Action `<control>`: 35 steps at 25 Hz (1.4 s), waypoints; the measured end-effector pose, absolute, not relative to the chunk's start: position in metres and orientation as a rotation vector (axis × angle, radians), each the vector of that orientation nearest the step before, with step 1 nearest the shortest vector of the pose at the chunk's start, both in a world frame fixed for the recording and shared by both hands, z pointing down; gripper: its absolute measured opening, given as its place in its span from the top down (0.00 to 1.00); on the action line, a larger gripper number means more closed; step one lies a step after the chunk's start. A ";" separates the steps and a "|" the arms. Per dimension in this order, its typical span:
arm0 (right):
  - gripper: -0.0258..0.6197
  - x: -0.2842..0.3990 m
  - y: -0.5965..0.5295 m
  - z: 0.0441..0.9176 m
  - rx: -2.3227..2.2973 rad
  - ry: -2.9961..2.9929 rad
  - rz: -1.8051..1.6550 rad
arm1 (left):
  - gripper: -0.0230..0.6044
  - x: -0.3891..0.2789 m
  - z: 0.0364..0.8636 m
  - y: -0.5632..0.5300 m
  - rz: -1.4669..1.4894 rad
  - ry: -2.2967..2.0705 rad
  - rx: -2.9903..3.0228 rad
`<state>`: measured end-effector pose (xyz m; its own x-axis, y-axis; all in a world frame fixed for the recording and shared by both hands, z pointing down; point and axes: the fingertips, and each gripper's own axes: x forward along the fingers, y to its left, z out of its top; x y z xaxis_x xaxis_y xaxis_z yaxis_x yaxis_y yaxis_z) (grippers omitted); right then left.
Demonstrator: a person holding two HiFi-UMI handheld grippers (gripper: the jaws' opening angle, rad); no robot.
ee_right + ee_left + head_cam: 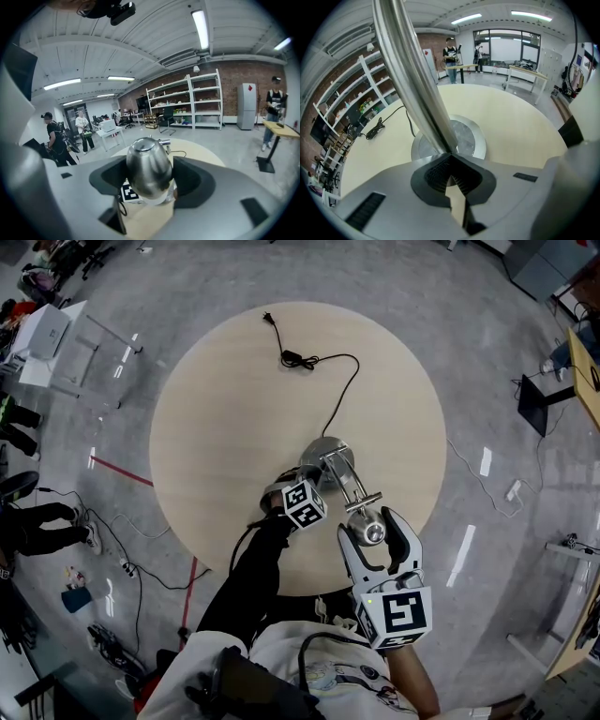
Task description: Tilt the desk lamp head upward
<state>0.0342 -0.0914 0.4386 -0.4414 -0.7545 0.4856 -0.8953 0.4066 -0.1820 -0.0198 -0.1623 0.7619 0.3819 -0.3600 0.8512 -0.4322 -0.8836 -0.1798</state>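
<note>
Round wooden surface (pixel 216 409): left tool (pixel 451 164) clamped tight on lamp stem (pixel 412 79); right tool (pixel 377 538), jaws spread wide, grips lamp head (pixel 149 171).

Inspection of all three views: no legible text, brand, number or label found. Sole markings are black-and-white square coded patterns on the left cube (pixel 305 504) of the left tool (pixel 450 161) and the right cube (pixel 398 613) of the right tool (pixel 375 531), toward 6 o'clock of the round surface (pixel 216 427); patterns only, no characters
</note>
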 end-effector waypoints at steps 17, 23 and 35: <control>0.48 0.042 -0.085 0.432 1.407 -2.453 0.431 | 0.98 -0.038 0.750 -0.170 1.378 -0.956 2.468; 0.48 0.066 -0.064 0.379 1.482 -2.656 0.324 | 0.98 -0.093 0.673 -0.159 0.875 -1.319 2.376; 0.49 0.129 -0.063 0.359 1.778 -2.508 0.172 | 0.98 -0.125 0.444 -0.113 0.180 -1.660 2.498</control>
<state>0.1292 -0.0628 0.3593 -0.3320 -0.9361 0.1156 -0.9432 0.3278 -0.0549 -0.1253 -0.1135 0.4441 0.3850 -0.9063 0.1745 -0.9226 -0.3829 0.0471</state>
